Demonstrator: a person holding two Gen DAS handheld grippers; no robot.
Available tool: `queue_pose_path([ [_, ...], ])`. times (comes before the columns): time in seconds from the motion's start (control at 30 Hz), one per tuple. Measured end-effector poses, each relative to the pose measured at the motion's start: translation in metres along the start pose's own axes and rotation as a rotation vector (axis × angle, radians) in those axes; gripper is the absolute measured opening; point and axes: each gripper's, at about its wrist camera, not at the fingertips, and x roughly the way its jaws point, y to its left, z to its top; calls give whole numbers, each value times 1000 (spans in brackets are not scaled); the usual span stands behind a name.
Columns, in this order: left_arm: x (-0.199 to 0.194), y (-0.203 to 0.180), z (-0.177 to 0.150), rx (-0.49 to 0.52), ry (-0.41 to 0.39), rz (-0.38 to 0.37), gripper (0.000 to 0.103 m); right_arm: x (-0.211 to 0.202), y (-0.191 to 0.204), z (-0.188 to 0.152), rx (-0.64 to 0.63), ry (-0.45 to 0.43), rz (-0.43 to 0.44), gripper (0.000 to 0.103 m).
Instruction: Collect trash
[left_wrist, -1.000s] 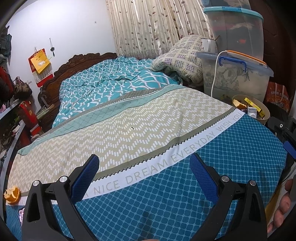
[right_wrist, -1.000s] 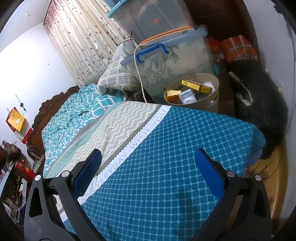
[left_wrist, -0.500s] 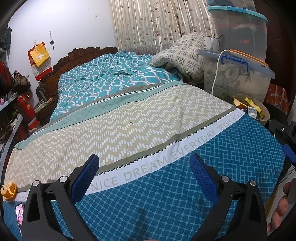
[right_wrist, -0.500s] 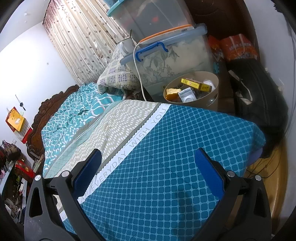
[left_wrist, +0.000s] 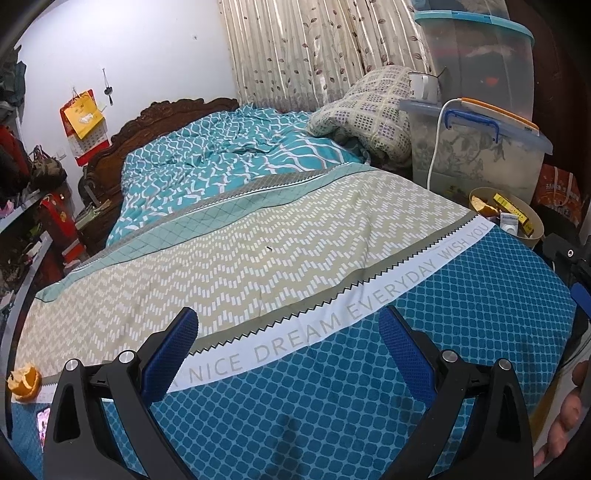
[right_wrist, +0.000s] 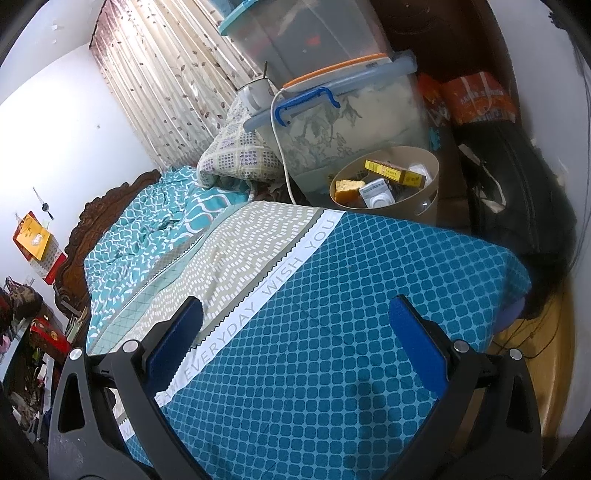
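Both grippers, left (left_wrist: 288, 332) & right (right_wrist: 295, 325), wide open w/ nothing held, over bed (left_wrist: 332, 387). Orange peel (left_wrist: 24, 380) at bed's left edge; bin (right_wrist: 424, 206) beside bed.

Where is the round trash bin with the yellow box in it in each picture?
Left wrist view: the trash bin sits at the far right, beside the bed's edge, below the storage box with the blue handle.
Right wrist view: the trash bin is upper middle, just past the bed's far edge, right of the white cable.
Shared landmark: the "WISH YOU" lettering on the bedspread ends right next to the bin in both views.
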Motion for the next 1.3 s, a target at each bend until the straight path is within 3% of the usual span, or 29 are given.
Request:
queue_pose_path([
  [1.3, 2, 2, 1, 28, -5, 7, 94, -4, 8, 2, -11, -5, 15, 99],
])
